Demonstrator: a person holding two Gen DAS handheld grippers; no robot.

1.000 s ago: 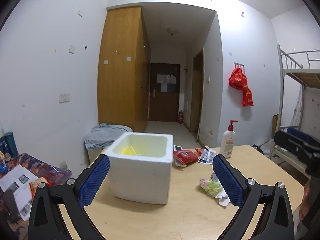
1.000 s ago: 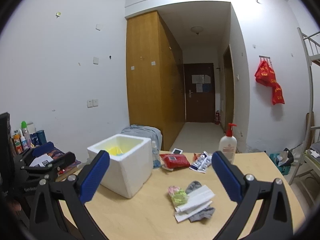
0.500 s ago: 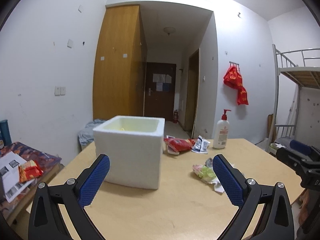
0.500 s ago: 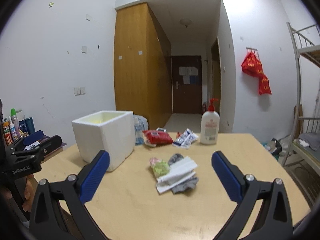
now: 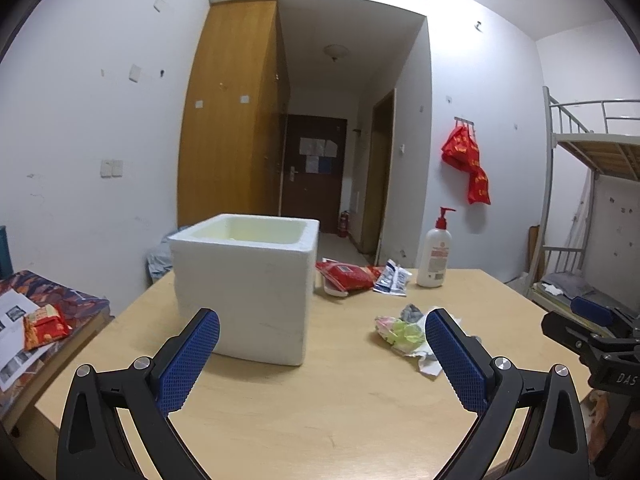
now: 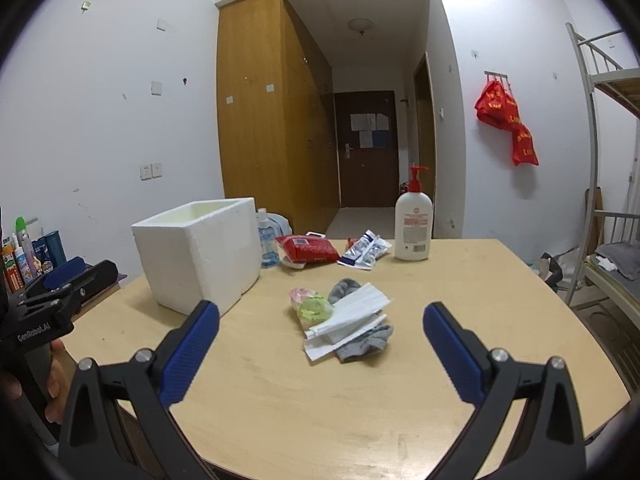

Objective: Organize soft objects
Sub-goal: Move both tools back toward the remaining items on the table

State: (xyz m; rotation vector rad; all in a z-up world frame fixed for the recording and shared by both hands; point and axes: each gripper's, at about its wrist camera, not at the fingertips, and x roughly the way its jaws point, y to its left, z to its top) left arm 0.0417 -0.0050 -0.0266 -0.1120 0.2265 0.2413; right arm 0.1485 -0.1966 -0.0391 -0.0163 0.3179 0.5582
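Both grippers hover wide open and hold nothing above the light wooden table [image 6: 360, 408]. Ahead of the right gripper [image 6: 321, 320], between its blue pads, lies a small pile of soft items [image 6: 344, 320]: grey sock, white folded cloth, green-pink bundle. Ahead-left of the left gripper [image 5: 322, 330] stands an open white foam box [image 5: 246, 280].
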